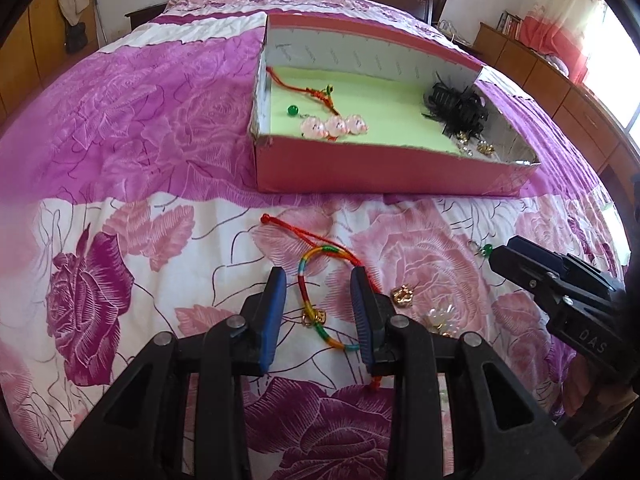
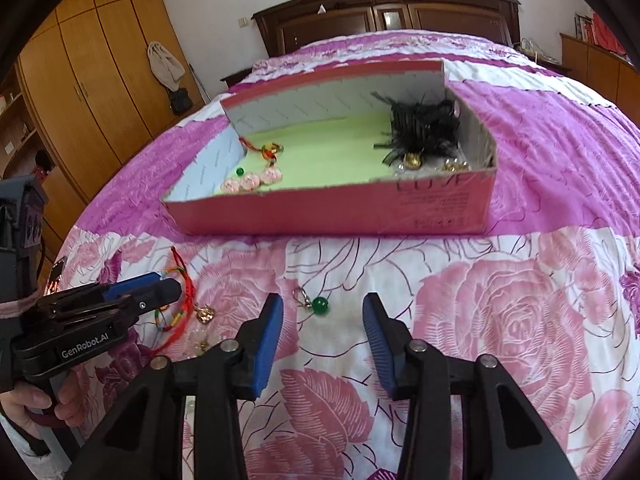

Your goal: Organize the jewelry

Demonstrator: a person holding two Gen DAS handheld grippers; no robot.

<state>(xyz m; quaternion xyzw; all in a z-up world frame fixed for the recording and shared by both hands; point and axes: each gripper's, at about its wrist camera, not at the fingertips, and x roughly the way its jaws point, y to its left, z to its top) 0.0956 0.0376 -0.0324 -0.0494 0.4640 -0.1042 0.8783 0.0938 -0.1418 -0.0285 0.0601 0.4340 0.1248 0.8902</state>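
A rainbow cord bracelet point(image 1: 310, 276) with red string and a gold charm lies on the bedspread between the fingers of my open left gripper point(image 1: 320, 280); it also shows in the right wrist view point(image 2: 182, 300). A green bead earring point(image 2: 320, 305) lies on the bed between the fingers of my open right gripper point(image 2: 322, 308), untouched; it also shows in the left wrist view point(image 1: 486, 250). A gold earring point(image 1: 402, 296) and a clear crystal piece point(image 1: 438, 318) lie right of the left gripper. The red box point(image 1: 360, 168) holds jewelry.
In the box point(image 2: 320, 216) lie a red cord bracelet point(image 1: 308, 90), a green bead earring point(image 1: 293, 110), pink round beads point(image 1: 336, 125), a black feather hair clip point(image 1: 456, 106) and gold earrings point(image 1: 482, 146). A wooden headboard point(image 2: 392, 4) and wardrobes point(image 2: 80, 80) stand behind.
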